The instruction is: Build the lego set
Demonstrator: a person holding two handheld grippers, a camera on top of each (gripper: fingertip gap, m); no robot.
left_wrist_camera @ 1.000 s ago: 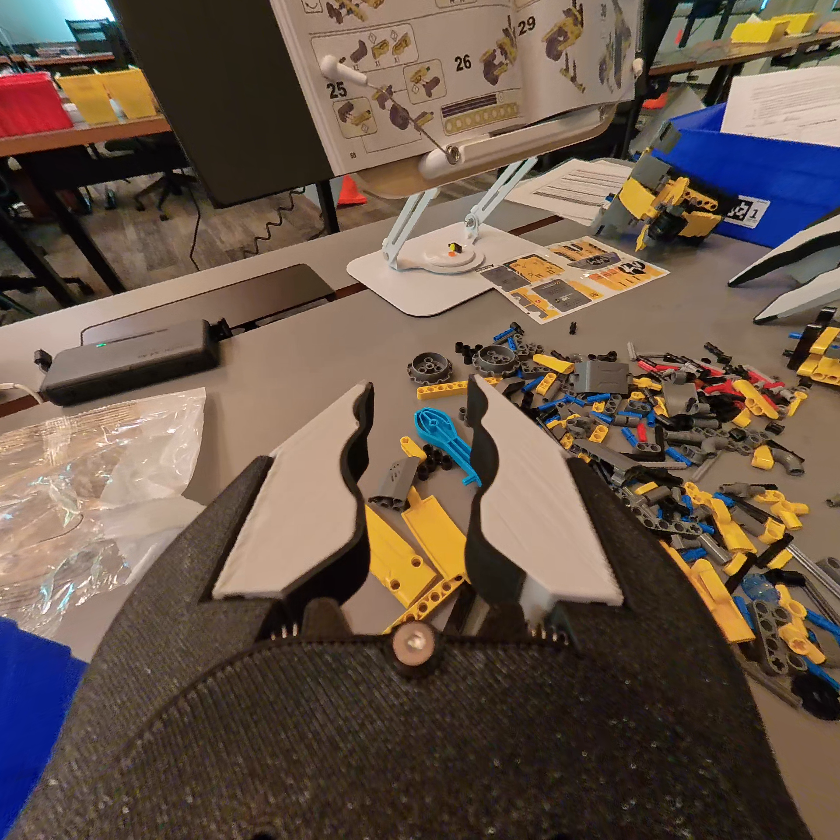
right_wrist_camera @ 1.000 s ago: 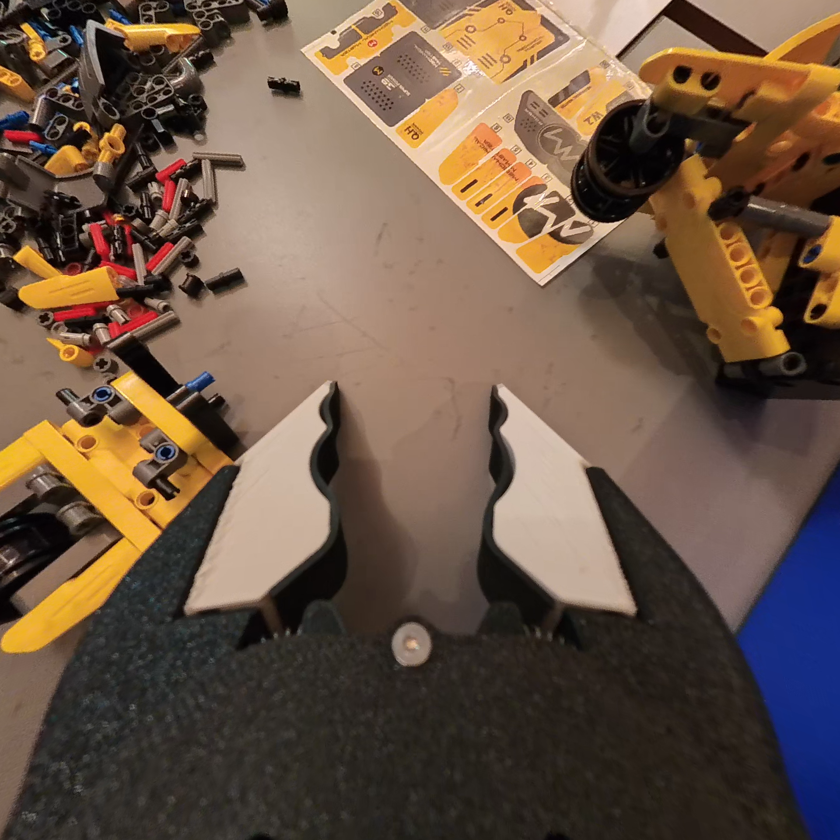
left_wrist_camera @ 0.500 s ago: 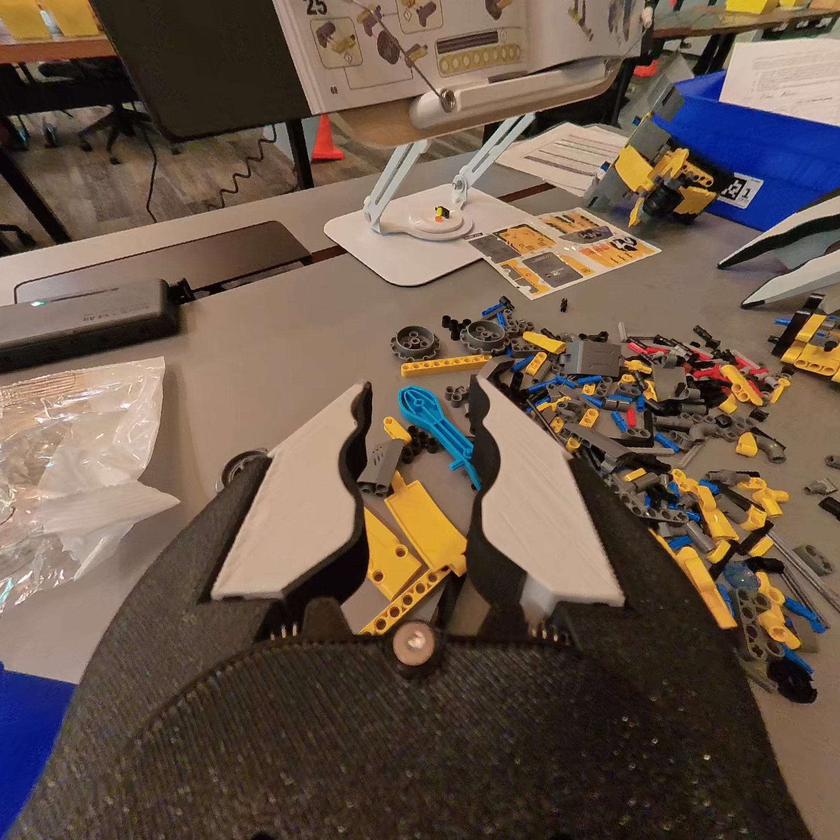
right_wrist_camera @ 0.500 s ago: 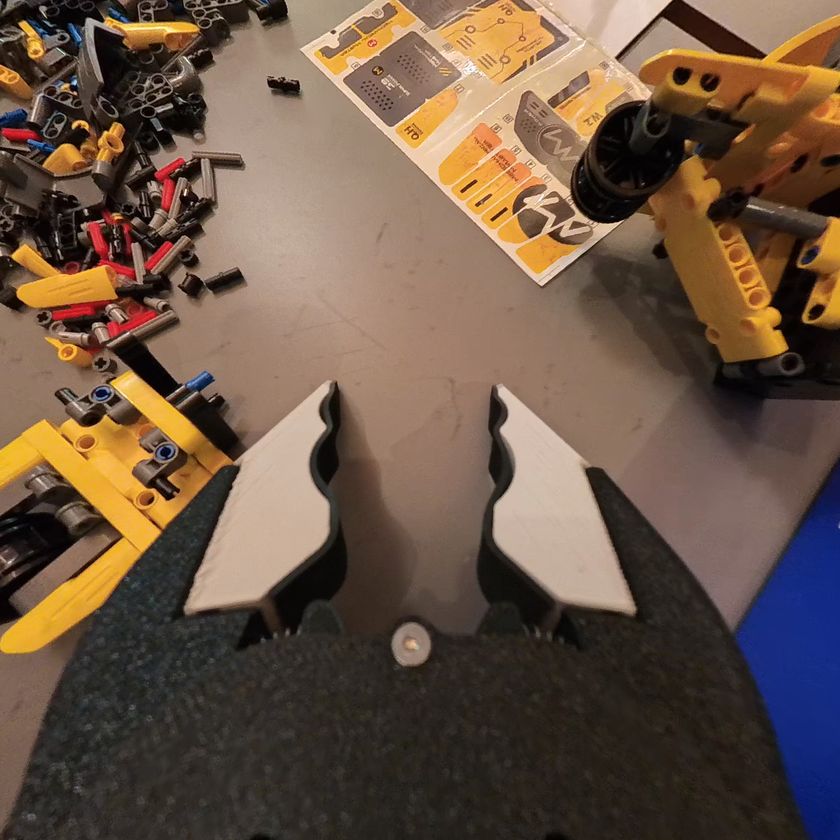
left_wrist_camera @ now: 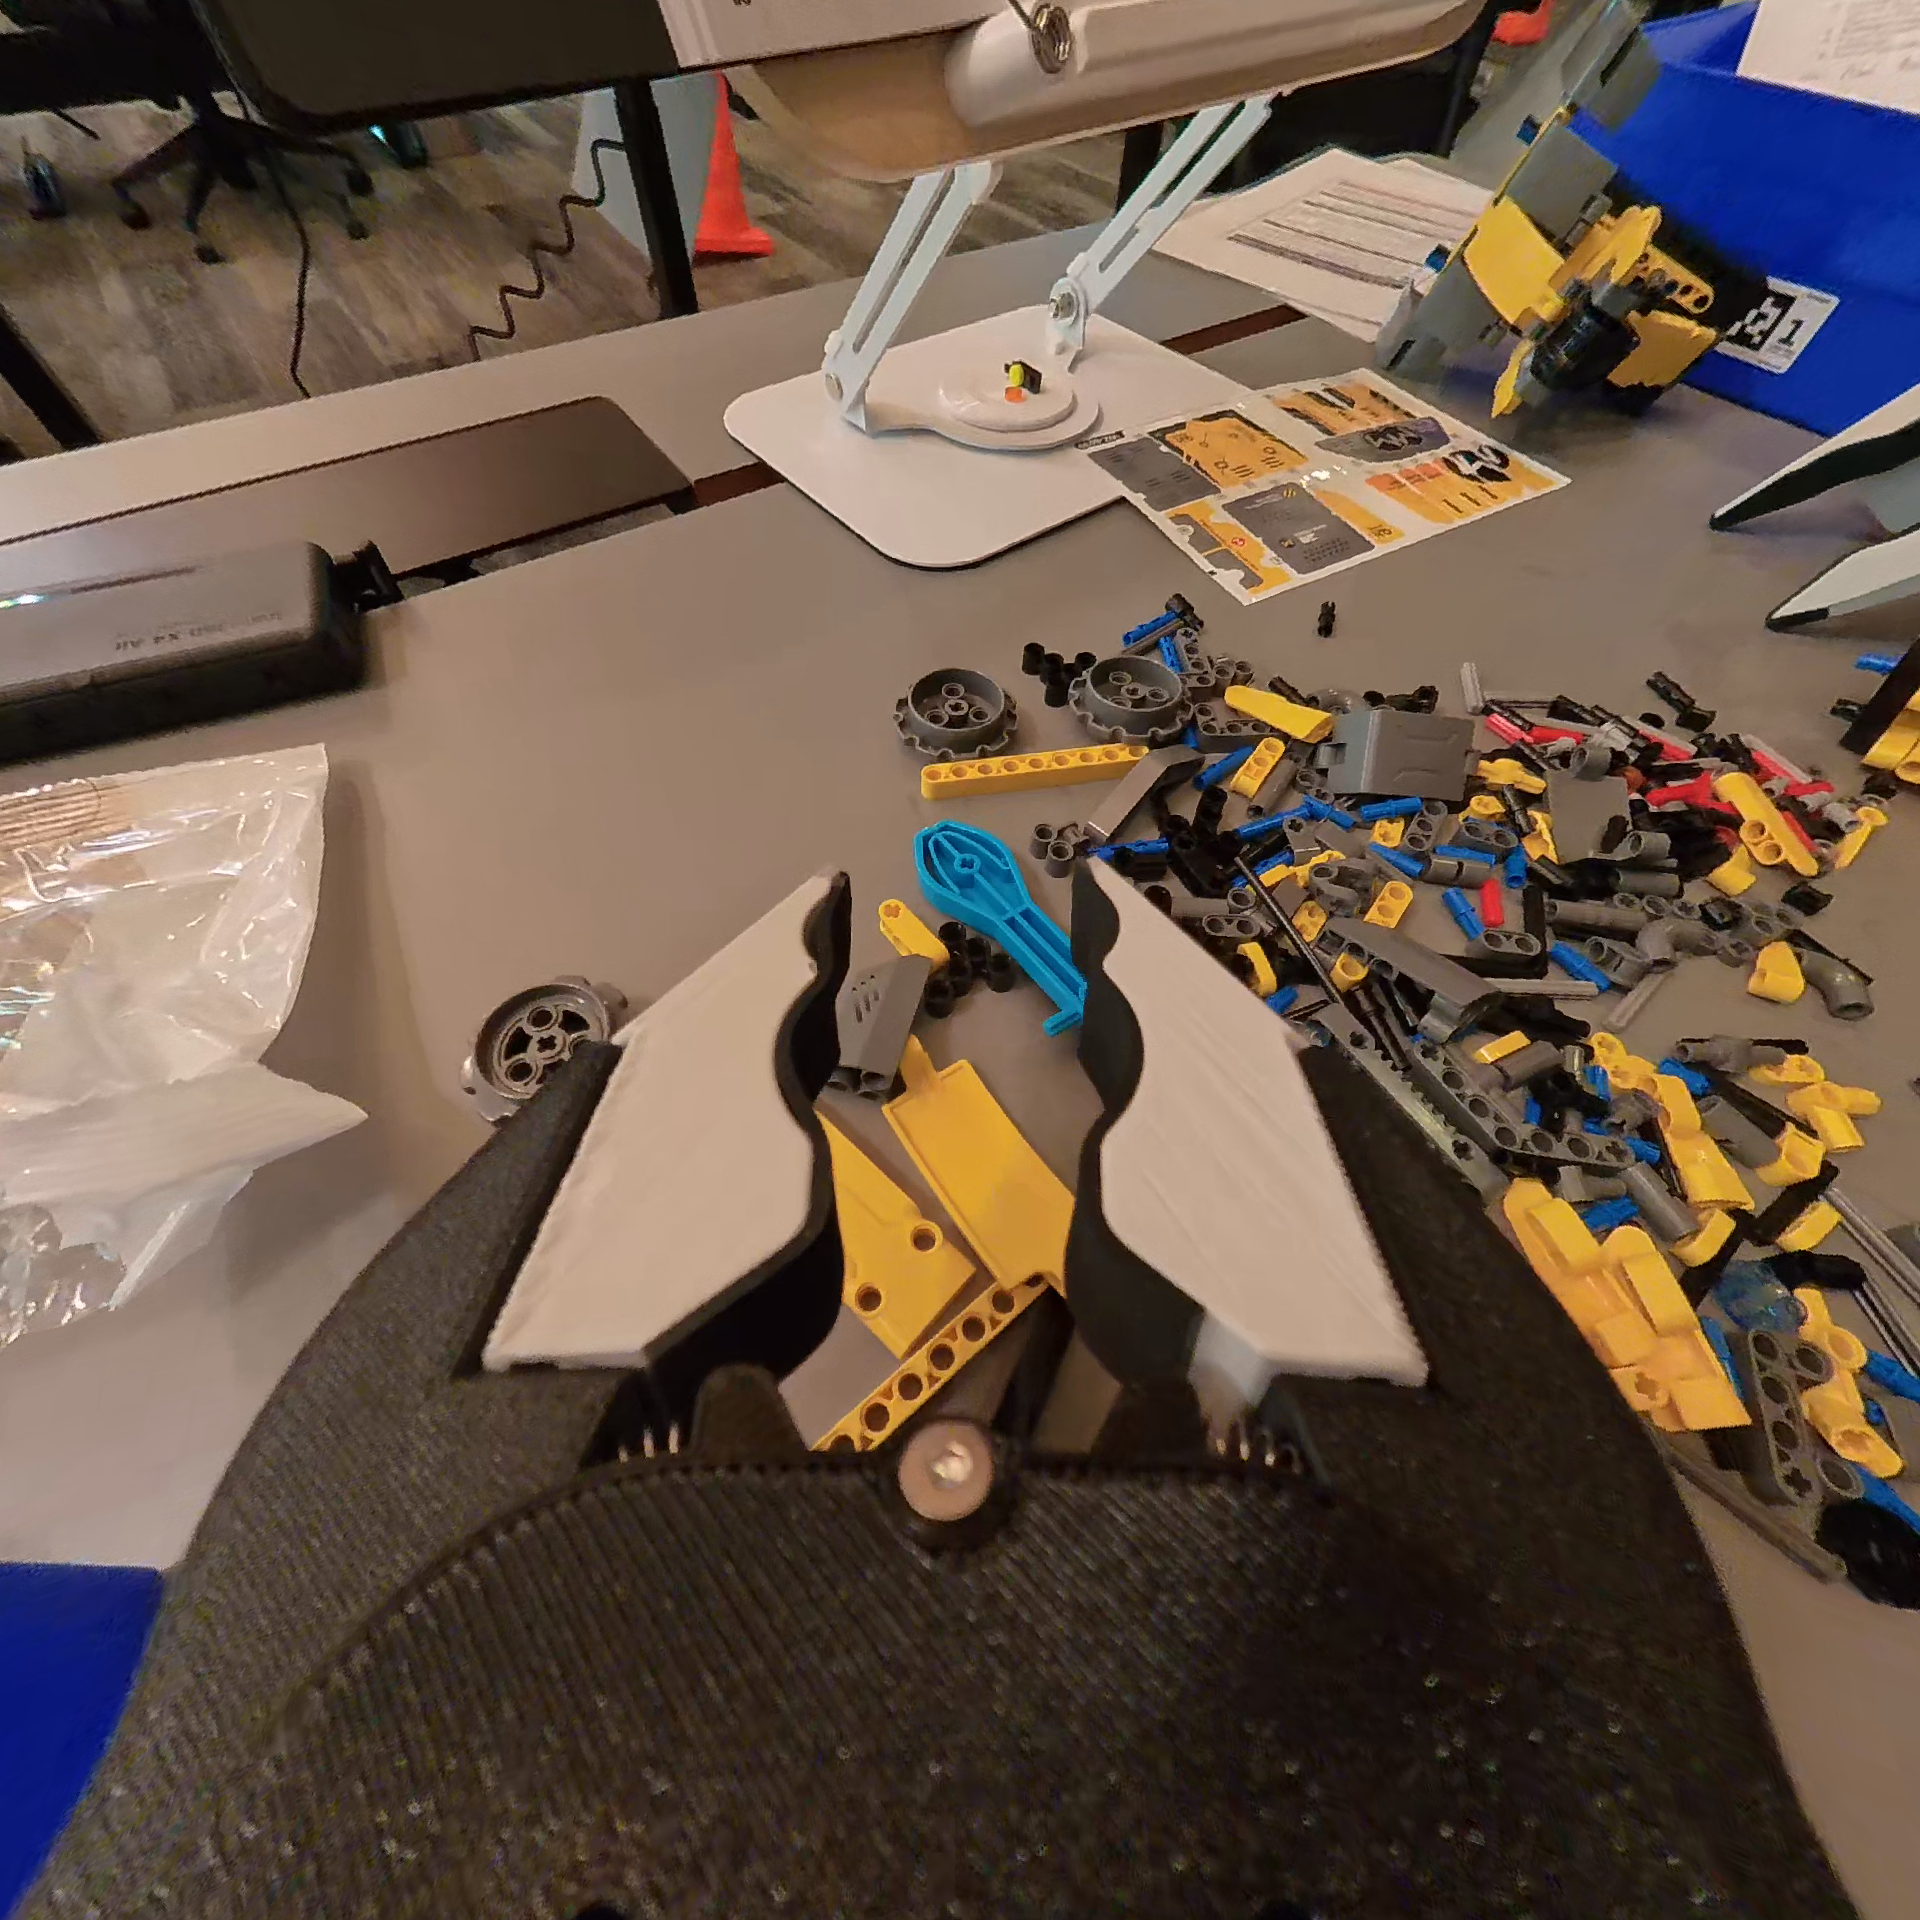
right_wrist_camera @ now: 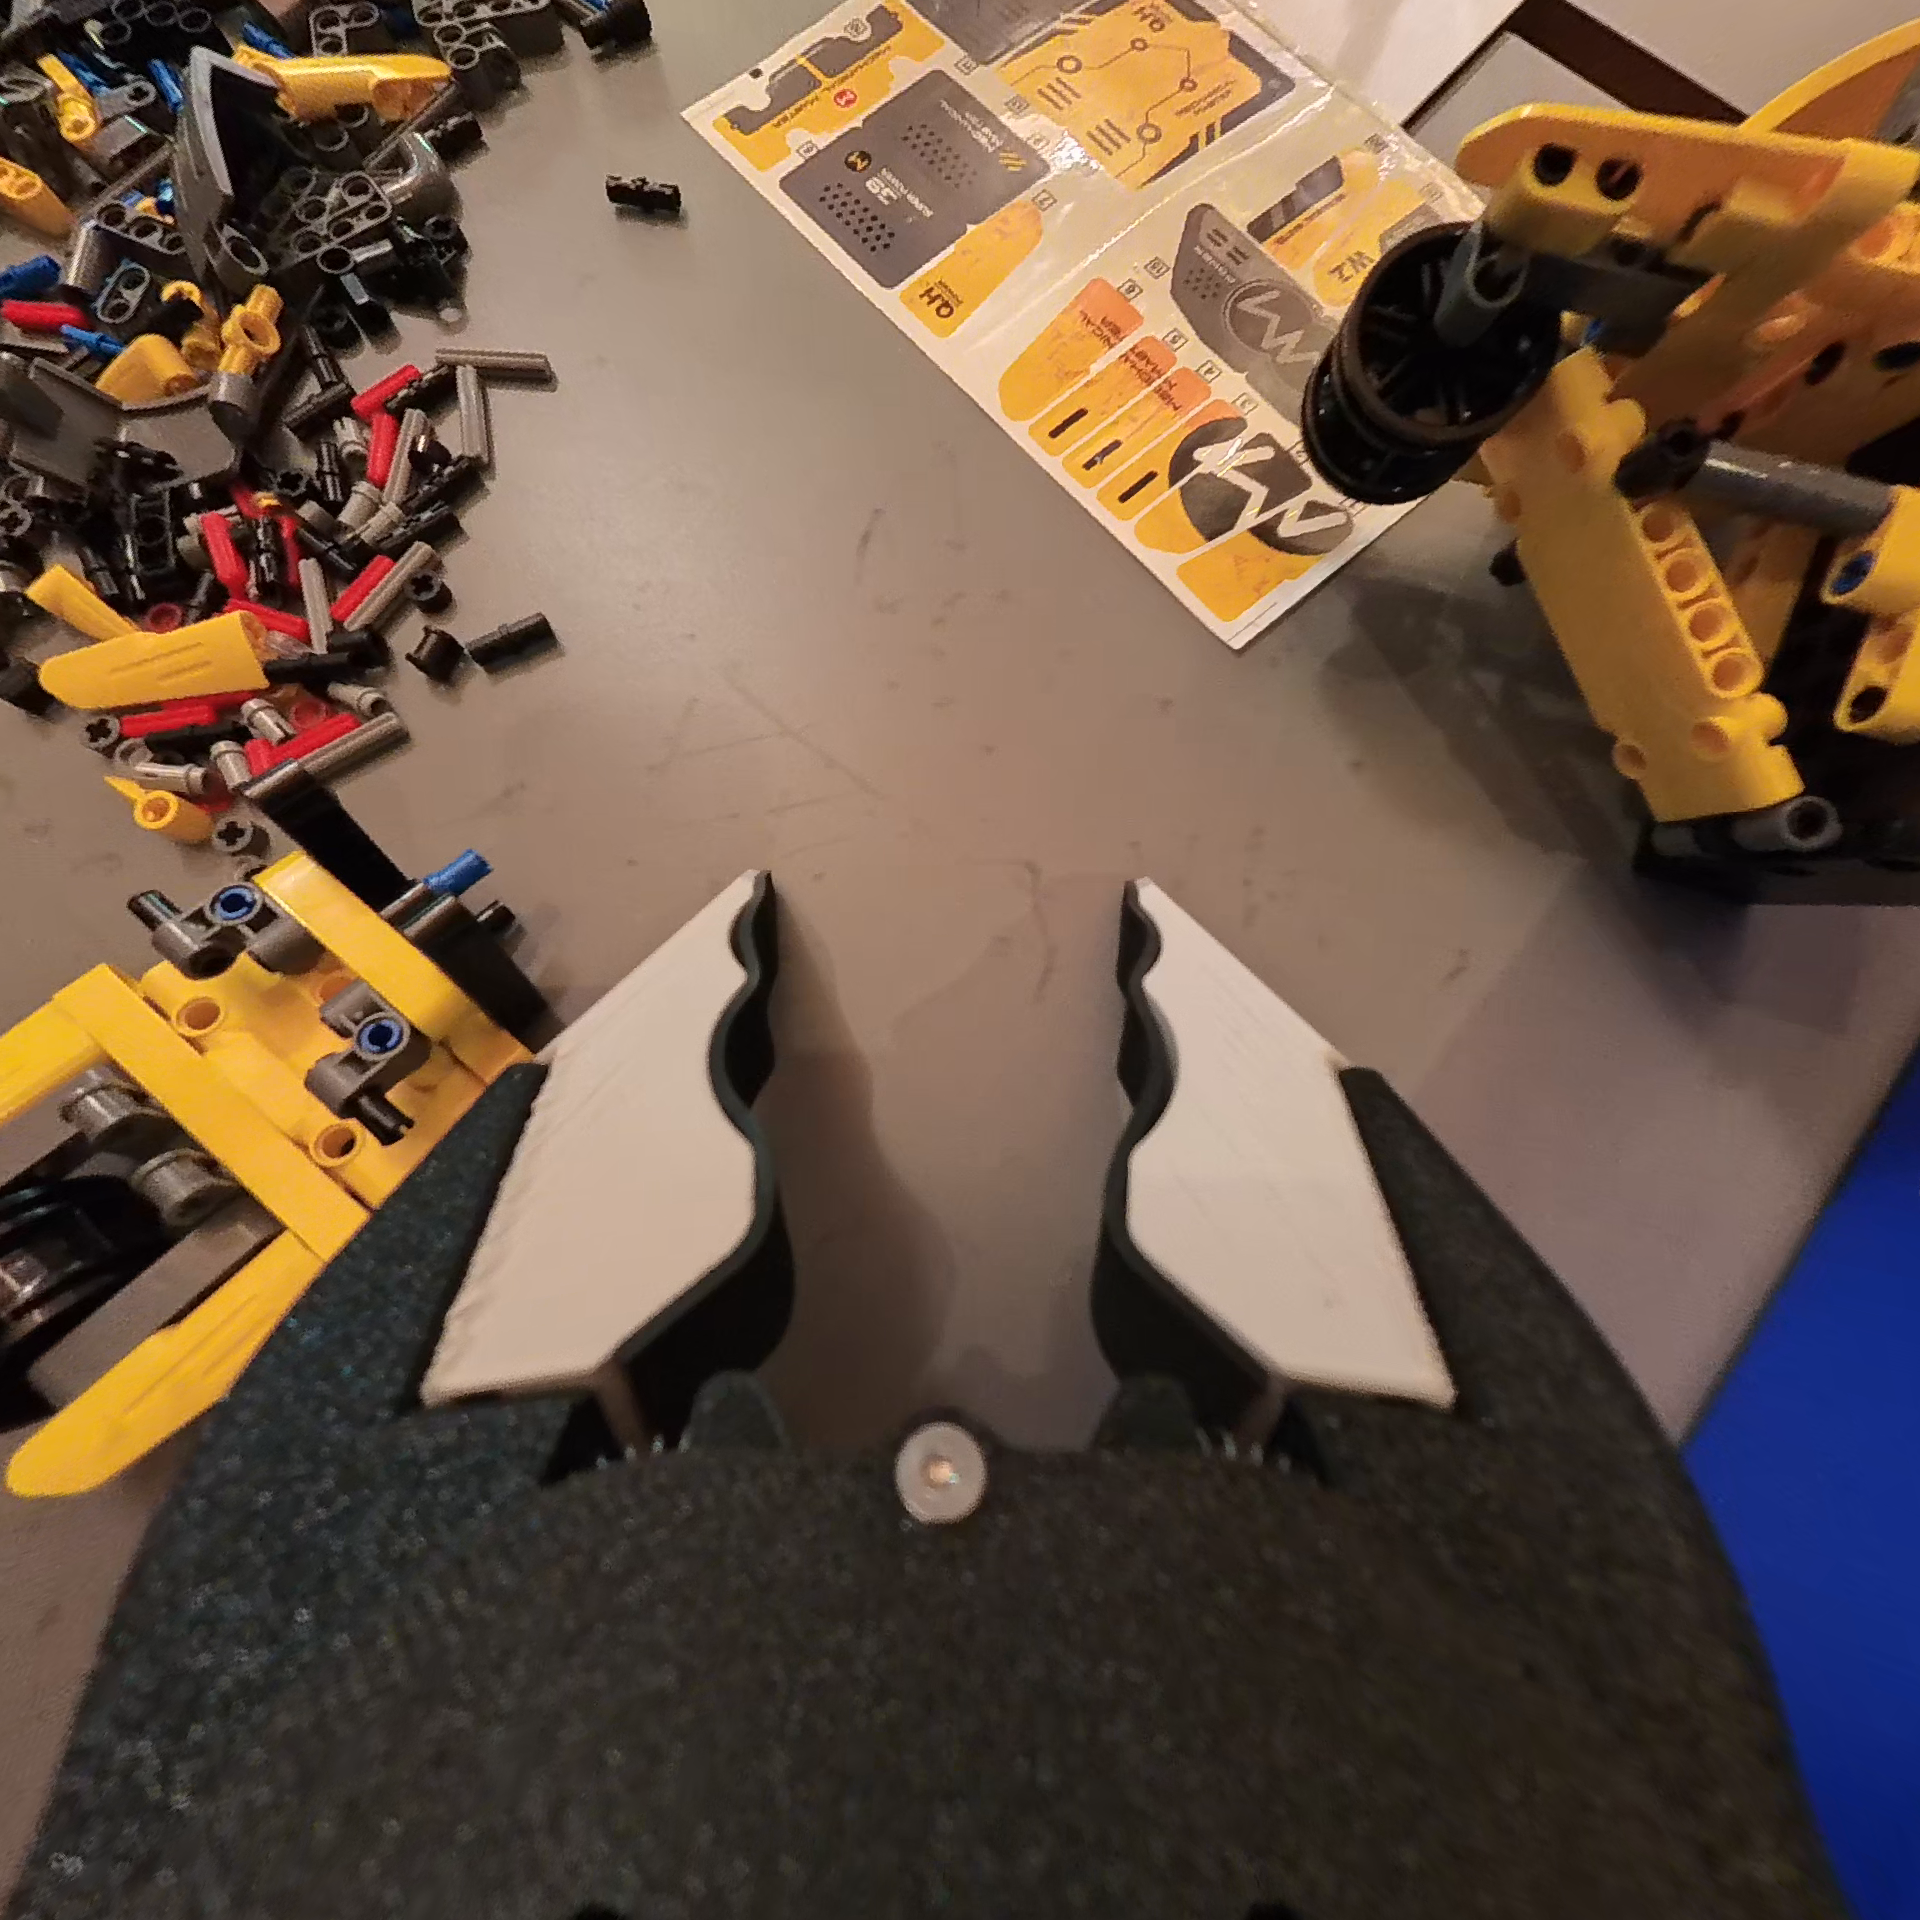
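My left gripper [left_wrist_camera: 961,894] is open and empty above the near-left edge of a pile of loose building-toy parts [left_wrist_camera: 1507,935] on the grey table [left_wrist_camera: 644,727]. Between its jaws I see flat yellow panels [left_wrist_camera: 966,1174], a small grey piece [left_wrist_camera: 883,1013] and a blue paddle-shaped part [left_wrist_camera: 987,894]. My right gripper [right_wrist_camera: 945,899] is open and empty over bare table [right_wrist_camera: 883,675]. A partly built yellow assembly [right_wrist_camera: 239,1039] lies just left of it, and a larger yellow model with a black wheel [right_wrist_camera: 1662,436] stands to the right.
A white book stand [left_wrist_camera: 935,457] holding a booklet rises at the back. A sticker sheet [left_wrist_camera: 1330,478] [right_wrist_camera: 1091,260] lies beyond the pile. A clear plastic bag [left_wrist_camera: 135,987] and a black device [left_wrist_camera: 177,644] are left. Blue bins [left_wrist_camera: 1818,208] stand right. There is about 40 centimetres between the tips of the two grippers. My left gripper's tips are some 25 centimetres from the black device [left_wrist_camera: 177,644].
My left gripper has moved forward and lower toward the pile, so the parts look closer and a grey wheel now shows at its left. The right gripper has not moved.
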